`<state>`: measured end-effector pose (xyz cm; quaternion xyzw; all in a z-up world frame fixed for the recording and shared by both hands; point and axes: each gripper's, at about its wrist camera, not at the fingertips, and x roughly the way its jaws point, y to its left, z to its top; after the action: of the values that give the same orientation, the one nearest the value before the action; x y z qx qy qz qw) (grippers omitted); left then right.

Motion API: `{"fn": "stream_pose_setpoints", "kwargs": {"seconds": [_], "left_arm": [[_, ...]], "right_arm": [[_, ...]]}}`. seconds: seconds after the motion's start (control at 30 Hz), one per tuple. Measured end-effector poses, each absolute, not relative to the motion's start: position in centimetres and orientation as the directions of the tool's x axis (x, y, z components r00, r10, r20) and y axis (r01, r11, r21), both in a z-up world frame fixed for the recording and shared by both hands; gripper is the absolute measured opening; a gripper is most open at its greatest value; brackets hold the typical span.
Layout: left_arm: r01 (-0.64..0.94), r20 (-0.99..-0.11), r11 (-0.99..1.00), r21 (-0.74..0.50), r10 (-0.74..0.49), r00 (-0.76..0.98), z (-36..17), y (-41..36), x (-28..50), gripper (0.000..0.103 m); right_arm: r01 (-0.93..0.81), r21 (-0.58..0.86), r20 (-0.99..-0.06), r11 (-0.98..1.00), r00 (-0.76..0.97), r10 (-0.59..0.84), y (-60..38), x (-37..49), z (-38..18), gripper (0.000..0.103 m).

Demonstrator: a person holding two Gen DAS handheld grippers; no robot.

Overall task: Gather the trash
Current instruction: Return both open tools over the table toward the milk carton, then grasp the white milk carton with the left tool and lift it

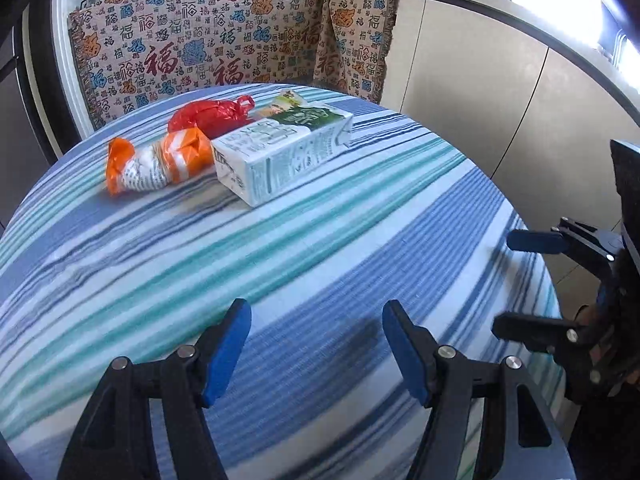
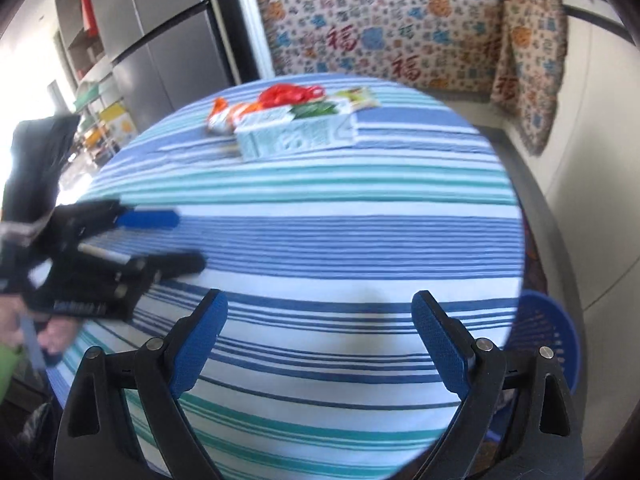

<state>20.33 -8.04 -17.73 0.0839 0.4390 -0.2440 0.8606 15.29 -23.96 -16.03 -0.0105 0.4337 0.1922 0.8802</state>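
Fingers apart on both grippers, nothing between the blue pads. Left gripper (image 1: 316,344) over near part of striped tablecloth (image 1: 320,240), jaws about half spread. Right gripper (image 2: 320,340) spread wider, over near edge of same cloth; also seen from left view at right edge (image 1: 520,284), empty.

Trash bunched at far side of table, well apart from both grippers: milk carton (image 1: 280,152) lying flat, nearest; orange wrapper (image 1: 156,164) just beside carton's left end, crumpled; red plastic bag (image 1: 212,114) behind both, touching carton or nearly, cannot tell. Small green-and-white packet (image 1: 286,100) behind carton, partly hidden.

Bare cloth between grippers and trash, nothing in the way.

Around: blue basket (image 2: 548,340) on floor below table's right edge in right view. Patterned blanket (image 1: 208,36) draped behind table. Pale cabinets (image 1: 472,92) at right. Grey fridge (image 2: 160,40) at far left in right view. Right view blurred.
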Motion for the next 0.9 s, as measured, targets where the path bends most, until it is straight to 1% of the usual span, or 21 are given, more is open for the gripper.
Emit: {"fn": "stream_pose_setpoints", "kwargs": {"seconds": [0.17,0.33,0.4,0.57,0.77,0.83,0.87,0.9], "left_arm": [[0.544,-0.797,0.838,-0.041,-0.356,0.489,-18.6,-7.7,25.0,0.070],[0.643,-0.804,0.766,-0.020,-0.395,0.445,-19.1,-7.7,28.5,0.080],[0.674,-0.805,0.738,-0.016,-0.410,0.430,-19.1,-7.7,29.8,0.080],[0.715,-0.805,0.699,-0.016,-0.433,0.406,-18.8,-7.7,32.0,0.080],[0.747,-0.787,0.664,-0.034,-0.479,0.390,-18.2,-8.3,33.5,0.080],[0.753,-0.783,0.657,-0.044,-0.491,0.383,-18.1,-8.7,33.4,0.078],[0.752,-0.783,0.657,-0.057,-0.497,0.374,-18.1,-8.8,33.3,0.073],[0.750,-0.785,0.658,-0.068,-0.499,0.367,-18.2,-8.7,33.1,0.053]], "right_arm": [[-0.358,0.132,-0.778,0.924,0.541,0.320,-22.4,15.1,-17.3,0.094],[-0.356,0.127,-0.775,0.926,0.546,0.317,-21.9,15.2,-17.1,0.096],[-0.358,0.117,-0.776,0.926,0.549,0.310,-21.9,15.0,-17.1,0.098],[-0.369,0.073,-0.782,0.926,0.555,0.283,-21.2,14.8,-17.4,0.099],[-0.359,0.097,-0.778,0.928,0.555,0.296,-21.3,14.7,-17.3,0.099],[-0.358,0.101,-0.776,0.928,0.555,0.299,-21.4,14.6,-17.3,0.099],[-0.359,0.100,-0.776,0.928,0.555,0.298,-21.4,14.6,-17.3,0.099],[-0.360,0.097,-0.777,0.928,0.555,0.297,-21.4,14.6,-17.3,0.099]]}}
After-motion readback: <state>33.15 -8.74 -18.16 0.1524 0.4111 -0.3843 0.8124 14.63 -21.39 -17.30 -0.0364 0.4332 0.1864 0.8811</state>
